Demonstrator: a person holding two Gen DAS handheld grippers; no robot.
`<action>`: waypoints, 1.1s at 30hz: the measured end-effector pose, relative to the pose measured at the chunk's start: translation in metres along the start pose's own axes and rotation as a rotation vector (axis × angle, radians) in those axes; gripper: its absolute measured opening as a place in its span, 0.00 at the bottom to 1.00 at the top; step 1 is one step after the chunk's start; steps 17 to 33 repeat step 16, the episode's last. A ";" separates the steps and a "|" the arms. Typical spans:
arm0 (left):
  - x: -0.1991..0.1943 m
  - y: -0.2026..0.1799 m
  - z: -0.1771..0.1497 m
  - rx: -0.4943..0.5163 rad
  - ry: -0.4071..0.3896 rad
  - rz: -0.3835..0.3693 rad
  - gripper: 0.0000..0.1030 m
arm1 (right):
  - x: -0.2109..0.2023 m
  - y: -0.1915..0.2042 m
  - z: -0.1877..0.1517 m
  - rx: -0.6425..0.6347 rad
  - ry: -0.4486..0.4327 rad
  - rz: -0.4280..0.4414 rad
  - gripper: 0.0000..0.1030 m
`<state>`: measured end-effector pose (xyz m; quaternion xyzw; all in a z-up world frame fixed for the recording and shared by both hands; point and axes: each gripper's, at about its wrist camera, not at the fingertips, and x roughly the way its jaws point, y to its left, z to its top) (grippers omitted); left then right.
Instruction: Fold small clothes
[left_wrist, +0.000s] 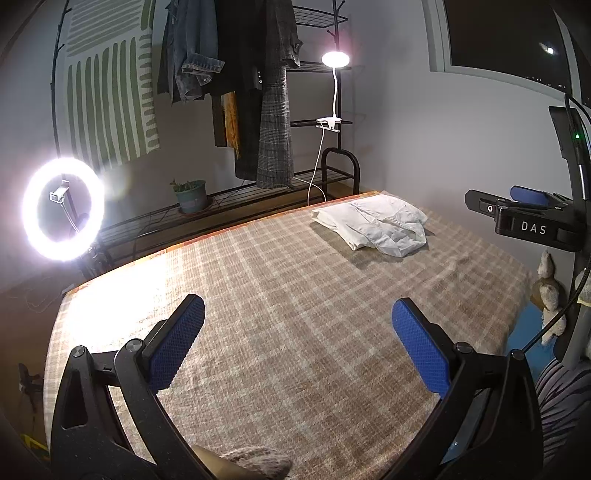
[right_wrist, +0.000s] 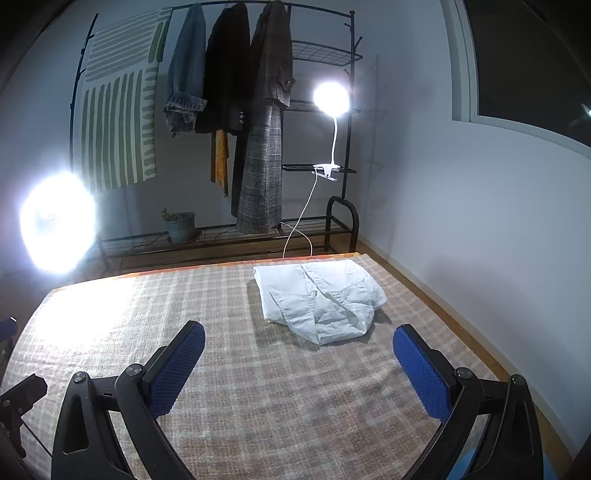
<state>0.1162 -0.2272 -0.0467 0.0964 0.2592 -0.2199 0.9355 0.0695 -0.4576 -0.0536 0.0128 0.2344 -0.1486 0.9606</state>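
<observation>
White shirt (right_wrist: 319, 299) looks light, floppy – prob. best pinched at a hem edge – left gripper (left_wrist: 298, 334) & right gripper (right_wrist: 298, 360) both wide, empty.

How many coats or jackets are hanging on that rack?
3, side by side on the rack's top rail: a denim jacket at left, a dark coat in the middle, a plaid coat at right. Others may hide behind.

Stood against pale grey walls (right_wrist: 461, 192): black clothes rack (right_wrist: 343, 122) hung with coats (right_wrist: 266, 122), clip lamp (right_wrist: 331, 96) glowing, potted plant (right_wrist: 180, 225) below. Glared at left, ring light (left_wrist: 62, 209). Showed dark, window (right_wrist: 535, 55). Spread across foreground, checked blanket (right_wrist: 240, 369).
</observation>
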 end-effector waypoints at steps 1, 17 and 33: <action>0.000 0.000 0.000 0.000 0.000 0.001 1.00 | 0.000 0.000 0.000 0.000 0.000 0.000 1.00; -0.004 0.000 -0.005 0.007 0.003 -0.012 1.00 | 0.000 0.001 0.000 -0.003 -0.004 0.008 1.00; -0.004 0.000 -0.005 0.007 0.003 -0.012 1.00 | 0.000 0.001 0.000 -0.003 -0.004 0.008 1.00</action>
